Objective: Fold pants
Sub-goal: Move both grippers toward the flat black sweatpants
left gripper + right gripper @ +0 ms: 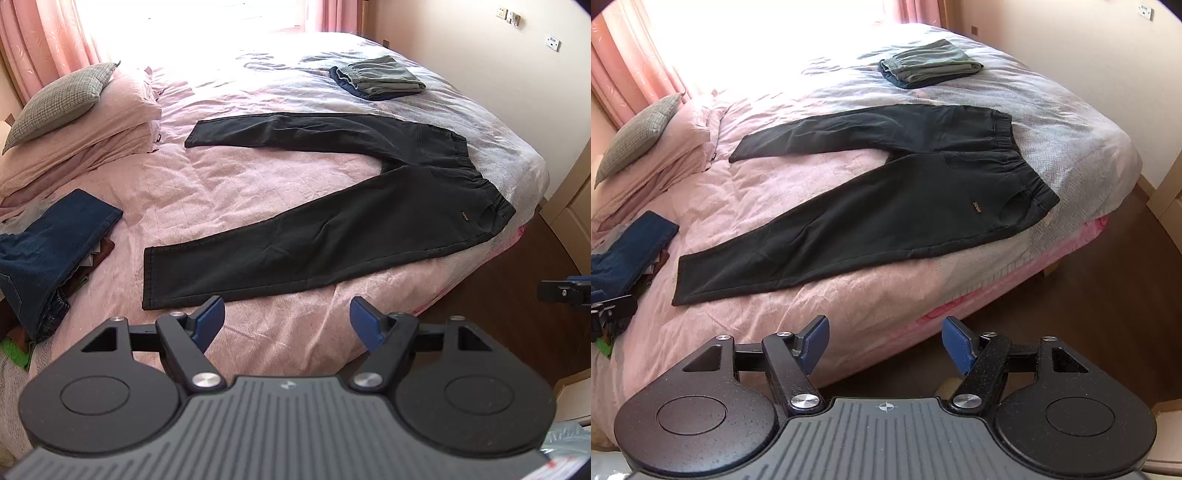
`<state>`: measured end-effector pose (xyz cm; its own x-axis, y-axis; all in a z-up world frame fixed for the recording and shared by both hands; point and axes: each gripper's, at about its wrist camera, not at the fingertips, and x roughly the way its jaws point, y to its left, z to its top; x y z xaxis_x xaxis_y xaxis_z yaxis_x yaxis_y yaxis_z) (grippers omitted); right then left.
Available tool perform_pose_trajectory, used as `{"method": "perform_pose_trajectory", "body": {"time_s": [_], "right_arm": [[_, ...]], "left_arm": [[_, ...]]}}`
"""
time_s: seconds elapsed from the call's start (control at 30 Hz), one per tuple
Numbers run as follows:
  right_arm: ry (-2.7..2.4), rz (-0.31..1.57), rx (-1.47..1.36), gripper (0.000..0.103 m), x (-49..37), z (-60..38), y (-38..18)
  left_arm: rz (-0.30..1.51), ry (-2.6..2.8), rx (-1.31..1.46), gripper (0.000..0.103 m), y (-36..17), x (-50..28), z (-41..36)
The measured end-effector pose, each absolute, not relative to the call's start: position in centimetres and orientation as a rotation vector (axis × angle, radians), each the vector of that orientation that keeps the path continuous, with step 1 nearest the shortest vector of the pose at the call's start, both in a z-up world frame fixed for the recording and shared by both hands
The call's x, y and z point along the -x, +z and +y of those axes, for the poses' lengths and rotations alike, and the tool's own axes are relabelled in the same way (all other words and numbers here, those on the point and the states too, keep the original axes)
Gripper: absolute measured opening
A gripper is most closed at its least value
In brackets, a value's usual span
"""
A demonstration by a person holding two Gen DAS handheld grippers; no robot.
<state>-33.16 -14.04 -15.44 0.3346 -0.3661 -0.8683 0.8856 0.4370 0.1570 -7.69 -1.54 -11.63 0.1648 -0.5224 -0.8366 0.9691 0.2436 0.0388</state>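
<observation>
Black pants (332,206) lie spread flat along the bed (258,332)'s near edge, waistband toward the foot corner. Left gripper (287,319) hovers by the near cuff, right gripper (885,341) off the edge below the waistband; both jaws apart, empty.

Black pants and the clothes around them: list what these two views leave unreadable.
- Black pants: the small label by the pocket is too small to read in either view.
- Clothes pile: cut off by the left edge in both views.
- Window: washed out by glare.
</observation>
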Motion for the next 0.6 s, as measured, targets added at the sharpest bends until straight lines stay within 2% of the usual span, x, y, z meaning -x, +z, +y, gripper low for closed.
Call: {"method": "perform_pose_trajectory", "body": {"time_s": [0.13,0.27,0.37,0.6], "right_arm": [[-0.913,0.871,-0.715,0.065,33.2,-14.5,-15.7],[-0.929,0.873,-0.731,0.065,33.7,-15.9,-16.2],[-0.956,0.872,-0.737,0.065,34.3,-18.0,-16.7],[-0.936,0.866,-0.704,0.065,33.7,-25.7,-18.3]], "left_arm": [[0.801,-1.208,-0.662,0.080,-11.8,7.4,-2.2],[0.776,-1.228,-0.660,0.080,-12.3,6.7,-3.5],[0.771,-1.219,-0.648,0.085,-12.8,5.7,-5.0],[0.803,-1.187,-0.601,0.085,-14.7,3.2,-11.3]]}}
